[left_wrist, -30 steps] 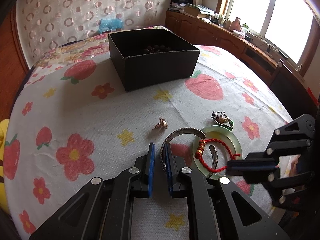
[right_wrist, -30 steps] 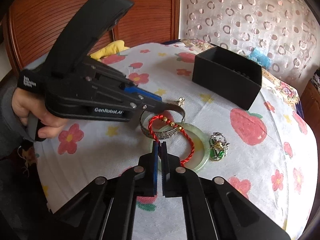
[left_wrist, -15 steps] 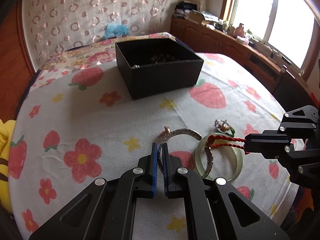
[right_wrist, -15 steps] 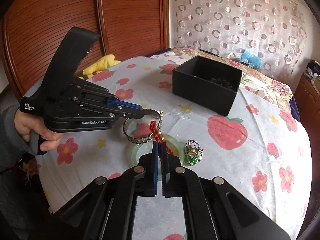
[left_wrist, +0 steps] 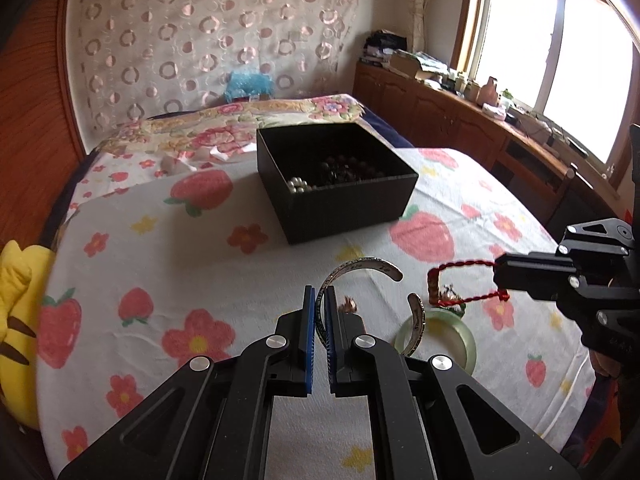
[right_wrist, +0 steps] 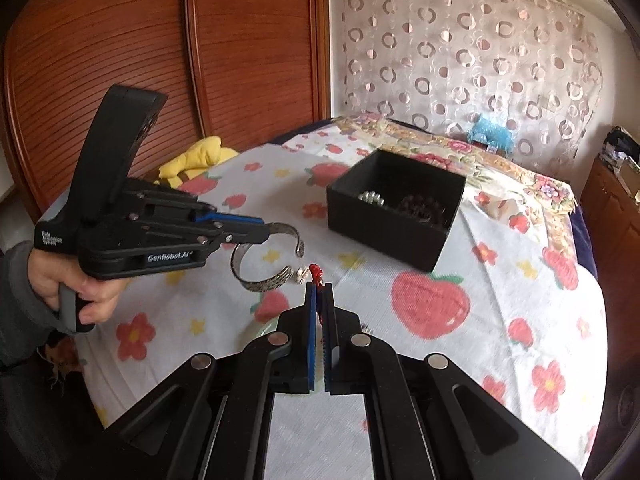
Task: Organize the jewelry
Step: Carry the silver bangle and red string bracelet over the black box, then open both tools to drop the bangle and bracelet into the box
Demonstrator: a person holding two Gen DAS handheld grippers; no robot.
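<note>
A: What lies about, from the left?

B: A yellow plush toy (left_wrist: pixel 16 300) at the left edge of the table (left_wrist: pixel 224 280), under its strawberry-print cloth. Toward the far edge sits the black box (left_wrist: pixel 340 208), open on top, with beads inside. Near the right edge a pale green bangle (left_wrist: pixel 460 340) lies flat, a small green-and-gold trinket (left_wrist: pixel 450 294) just behind it.

A: And the claws?

B: The left claw (left_wrist: pixel 319 312) is clamped shut on a silver cuff bracelet (left_wrist: pixel 362 266), lifted clear of the cloth, tilted downward; a hand (right_wrist: pixel 72 284) in a grey sleeve grips its handle. The right claw (right_wrist: pixel 319 296) is pinched shut on a red cord bracelet (left_wrist: pixel 460 280), which hangs in the air above the bangle.

A: Anything in the way?

B: Bare cloth between both claws and the box. The two bracelets hang close together, the cuff's open end just beside the red cord.
</note>
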